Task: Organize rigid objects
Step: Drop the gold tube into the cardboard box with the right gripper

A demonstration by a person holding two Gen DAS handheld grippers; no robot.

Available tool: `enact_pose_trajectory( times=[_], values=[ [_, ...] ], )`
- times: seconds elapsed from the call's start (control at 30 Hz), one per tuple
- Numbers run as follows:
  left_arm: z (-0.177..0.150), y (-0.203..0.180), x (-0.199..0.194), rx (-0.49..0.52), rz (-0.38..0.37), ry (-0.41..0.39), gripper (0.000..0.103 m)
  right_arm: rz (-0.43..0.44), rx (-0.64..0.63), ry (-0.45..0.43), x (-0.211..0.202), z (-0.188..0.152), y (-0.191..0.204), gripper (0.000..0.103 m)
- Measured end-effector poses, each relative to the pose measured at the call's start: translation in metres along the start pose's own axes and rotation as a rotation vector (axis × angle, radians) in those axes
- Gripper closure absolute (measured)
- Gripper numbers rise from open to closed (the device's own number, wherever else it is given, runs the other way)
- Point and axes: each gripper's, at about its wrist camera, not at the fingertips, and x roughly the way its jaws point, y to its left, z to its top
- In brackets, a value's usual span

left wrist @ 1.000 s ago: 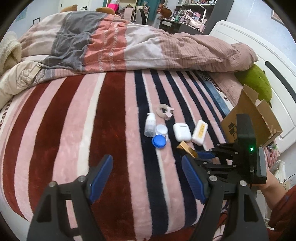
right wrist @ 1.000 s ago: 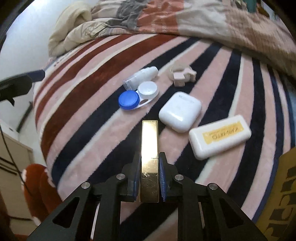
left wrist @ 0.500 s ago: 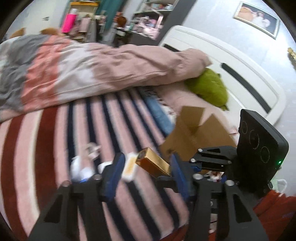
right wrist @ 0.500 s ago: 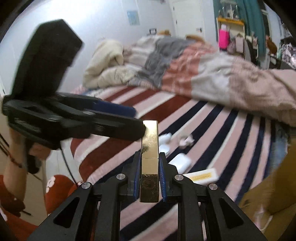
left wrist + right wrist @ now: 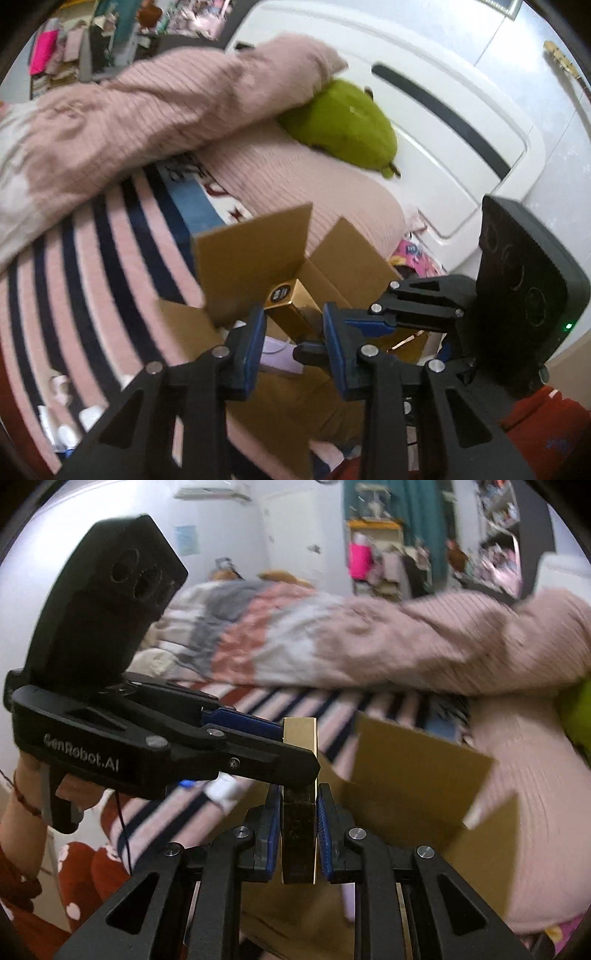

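Observation:
My right gripper (image 5: 297, 814) is shut on a long gold box (image 5: 300, 760), held over the open cardboard box (image 5: 413, 775) at the bed's edge. In the left wrist view the gold box (image 5: 286, 306) pokes between my left gripper's (image 5: 293, 332) blue pads (image 5: 255, 336); the pads stand on either side of it with gaps, so the left gripper is open around it. The right gripper (image 5: 351, 325) comes in from the right, above the cardboard box (image 5: 258, 266). The left gripper also shows in the right wrist view (image 5: 255, 734), crossing the gold box from the left.
Striped pink, navy and red blanket (image 5: 92, 258) covers the bed. Small white items (image 5: 66, 417) lie at its lower left. A pink duvet (image 5: 147, 110), green plush (image 5: 347, 122) and white headboard (image 5: 443, 110) lie behind. A white item (image 5: 225, 792) lies on the blanket.
Both grippers swung right from the items on the blanket to the cardboard box. The right gripper carried the gold box along, and the left gripper's fingers narrowed around its tip.

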Motion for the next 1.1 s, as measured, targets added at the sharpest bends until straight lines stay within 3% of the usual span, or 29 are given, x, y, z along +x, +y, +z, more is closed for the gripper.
enact_pose_trajectory(
  times=[0.27,0.33,0.4,0.53,0.6,0.73,0.87,0.97,1.1],
  values=[
    [-0.003,-0.011,0.033,0.018,0.063,0.098,0.074,-0.041,0.008,0.168,0.018,-0.016,-0.022,0.089],
    [-0.003,-0.009,0.031,0.004,0.077,0.103,0.067,-0.049,-0.002,0.189,0.020,-0.017,-0.021,0.089],
    [-0.004,-0.006,0.021,-0.015,0.089,0.084,0.050,-0.062,-0.003,0.201,0.021,-0.016,-0.021,0.089],
    [-0.010,0.001,-0.012,-0.017,0.123,0.027,0.045,-0.065,-0.011,0.201,0.017,-0.016,-0.019,0.087],
    [-0.017,0.007,-0.039,-0.027,0.162,-0.021,0.038,-0.046,-0.013,0.180,0.016,-0.011,-0.013,0.083],
    [-0.041,0.034,-0.094,-0.091,0.287,-0.102,0.035,0.019,-0.056,0.110,0.015,0.005,0.015,0.078],
    [-0.076,0.063,-0.132,-0.156,0.407,-0.137,0.035,0.141,-0.129,0.076,0.029,0.020,0.064,0.076],
    [-0.102,0.088,-0.150,-0.201,0.480,-0.150,0.035,0.188,-0.155,0.090,0.048,0.025,0.097,0.064],
    [-0.140,0.117,-0.163,-0.260,0.521,-0.162,0.034,0.171,-0.207,0.120,0.080,0.018,0.139,0.046]
  ],
)
